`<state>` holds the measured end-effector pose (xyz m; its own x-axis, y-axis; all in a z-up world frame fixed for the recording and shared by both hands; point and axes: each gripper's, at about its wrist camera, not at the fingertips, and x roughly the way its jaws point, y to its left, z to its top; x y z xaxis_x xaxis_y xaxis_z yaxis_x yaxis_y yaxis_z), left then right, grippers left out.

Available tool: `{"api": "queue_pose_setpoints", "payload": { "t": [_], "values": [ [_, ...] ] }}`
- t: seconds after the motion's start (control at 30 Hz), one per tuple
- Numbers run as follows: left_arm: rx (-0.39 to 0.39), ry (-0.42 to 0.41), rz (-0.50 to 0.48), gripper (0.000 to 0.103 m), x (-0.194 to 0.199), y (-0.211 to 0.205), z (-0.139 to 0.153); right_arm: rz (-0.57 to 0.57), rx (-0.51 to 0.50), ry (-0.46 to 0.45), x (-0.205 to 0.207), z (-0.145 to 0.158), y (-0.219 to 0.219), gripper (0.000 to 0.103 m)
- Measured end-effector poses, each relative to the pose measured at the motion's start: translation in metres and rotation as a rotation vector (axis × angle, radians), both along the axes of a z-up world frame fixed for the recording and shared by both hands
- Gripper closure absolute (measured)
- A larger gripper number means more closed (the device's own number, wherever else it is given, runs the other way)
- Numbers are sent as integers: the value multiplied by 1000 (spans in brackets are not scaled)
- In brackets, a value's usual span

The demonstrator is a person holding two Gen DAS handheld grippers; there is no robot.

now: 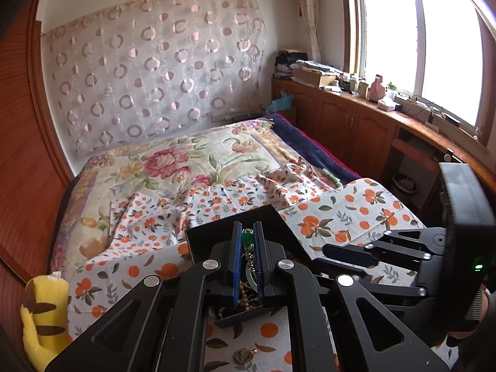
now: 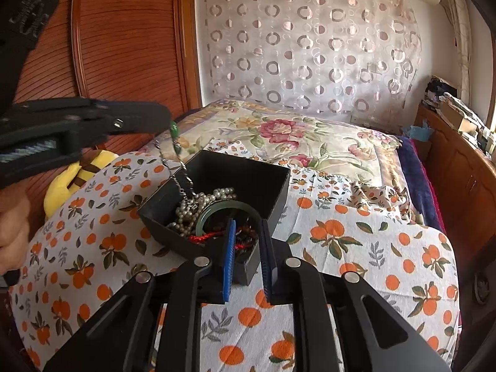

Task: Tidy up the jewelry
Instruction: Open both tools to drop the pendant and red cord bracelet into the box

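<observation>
Left gripper point(image 1: 248, 241) clamped on green-bead necklace point(image 2: 174, 130), chain trailing into black box point(image 2: 254, 170). Right gripper point(image 2: 248, 232) parted, empty, at box's near corner. Advice: lift slowly, straight above box, avoid snagging pearls point(image 2: 192, 207).

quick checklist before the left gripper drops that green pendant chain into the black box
1. Left gripper grips the pendant necklace: ok, jaws shut on the green pendant, the chain hanging down.
2. Chain end over the black box: ok, it trails down onto the pearl strands.
3. Room in the box: ok, the far half looks bare.
4. Right gripper out of the way: not ok, its jaws stand open over the near corner by the green bangle.
5. Box steady on the orange-print cloth: cannot tell.
6. Gold piece on the cloth still to be put away: not ok.
</observation>
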<state>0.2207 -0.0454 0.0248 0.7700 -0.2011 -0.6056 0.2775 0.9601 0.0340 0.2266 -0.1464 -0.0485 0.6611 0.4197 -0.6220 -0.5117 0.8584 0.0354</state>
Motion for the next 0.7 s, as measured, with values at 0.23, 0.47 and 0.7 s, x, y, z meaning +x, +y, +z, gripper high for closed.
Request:
{"api": "queue_pose_setpoints", "payload": {
  "t": [0.23, 0.47, 0.7],
  "values": [
    [9, 11, -2, 96, 0, -2, -6, 13, 4, -2, -16, -3, -5, 86],
    [14, 15, -2, 96, -2, -2, -9, 23, 16, -7, -29, 0, -11, 86],
    [16, 31, -2, 96, -25, 5, -29, 26, 25, 2, -43, -4, -18, 86]
  ]
}}
